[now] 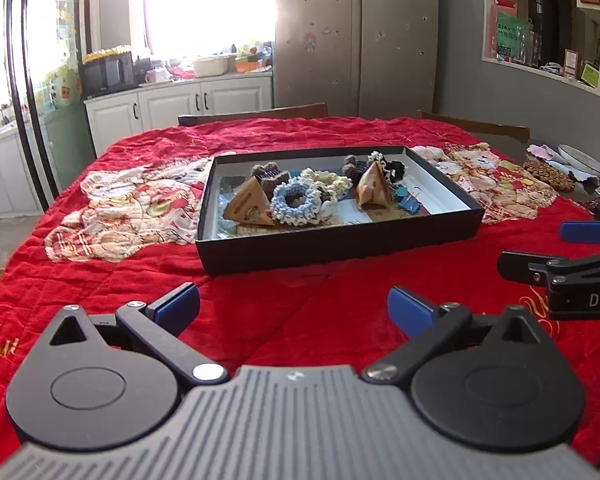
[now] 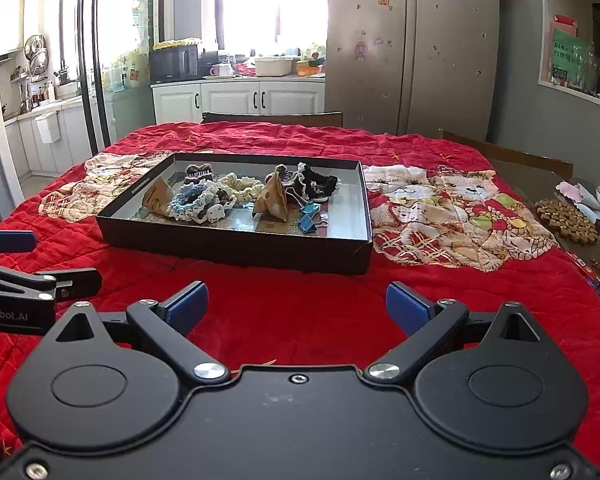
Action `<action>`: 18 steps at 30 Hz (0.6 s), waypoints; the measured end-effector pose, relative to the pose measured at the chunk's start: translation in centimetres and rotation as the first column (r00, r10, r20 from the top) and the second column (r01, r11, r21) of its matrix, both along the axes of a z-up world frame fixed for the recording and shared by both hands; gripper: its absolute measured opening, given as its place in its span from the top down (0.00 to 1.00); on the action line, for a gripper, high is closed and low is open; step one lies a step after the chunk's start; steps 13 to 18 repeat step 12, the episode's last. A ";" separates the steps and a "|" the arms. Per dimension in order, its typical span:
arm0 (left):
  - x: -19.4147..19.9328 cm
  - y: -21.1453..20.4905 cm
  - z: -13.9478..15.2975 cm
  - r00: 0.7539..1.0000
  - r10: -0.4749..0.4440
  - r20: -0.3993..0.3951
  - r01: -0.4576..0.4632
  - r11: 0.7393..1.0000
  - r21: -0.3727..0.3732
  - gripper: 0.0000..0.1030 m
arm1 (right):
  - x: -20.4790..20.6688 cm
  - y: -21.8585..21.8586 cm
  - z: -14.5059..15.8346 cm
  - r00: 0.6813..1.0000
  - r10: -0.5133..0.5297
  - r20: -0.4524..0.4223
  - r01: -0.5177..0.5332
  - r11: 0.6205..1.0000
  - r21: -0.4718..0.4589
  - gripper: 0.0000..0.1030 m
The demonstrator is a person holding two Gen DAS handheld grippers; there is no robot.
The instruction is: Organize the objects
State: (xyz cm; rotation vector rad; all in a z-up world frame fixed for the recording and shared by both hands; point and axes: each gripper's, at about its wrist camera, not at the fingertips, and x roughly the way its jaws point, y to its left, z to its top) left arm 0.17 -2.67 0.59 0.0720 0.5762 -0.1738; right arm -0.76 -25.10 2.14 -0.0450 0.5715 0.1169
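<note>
And here's the shallow black box (image 1: 340,246), sitting mid-counter on the red quilted cloth (image 1: 260,312), with everything small gathered inside it. A blue crocheted scrunchie (image 1: 296,202) sits front and centre, a cream scrunchie (image 1: 326,179) just behind it, a brown knitted piece (image 1: 270,174) toward the back left and dark knitted pieces (image 2: 318,180) at the back right. Two tan pyramid-shaped packets (image 1: 249,204) stand among them, and blue binder clips (image 2: 310,216) lie toward the right side, near the second packet.

Nothing loose of that kind shows on the cloth around the box; only a round brown mat (image 2: 566,220) and some dishes sit well off at the right edge. So the scene fits two readings: the items collected into the box and the job near its close, or a jumbled boxful waiting to be sorted out. In my judgement the pile looks heaped rather than arranged, but the pictures don't settle it.

Left gripper (image 1: 294,310) hovers over bare cloth short of the box, jaws spread wide, holding nothing. Right gripper (image 2: 296,306) likewise, jaws wide apart and empty, beside it.
</note>
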 end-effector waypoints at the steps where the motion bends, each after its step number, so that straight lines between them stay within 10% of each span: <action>1: 0.0 0.0 0.0 1.000 0.003 0.001 -0.003 1.000 -0.002 0.00 | 0.0 0.0 0.0 1.000 0.000 0.000 0.000 1.000 -0.001 0.07; 18: 0.0 0.3 0.0 0.999 -0.039 0.011 0.040 0.998 -0.045 0.00 | 0.2 0.1 -0.5 1.000 0.015 -0.015 -0.015 1.000 0.018 0.06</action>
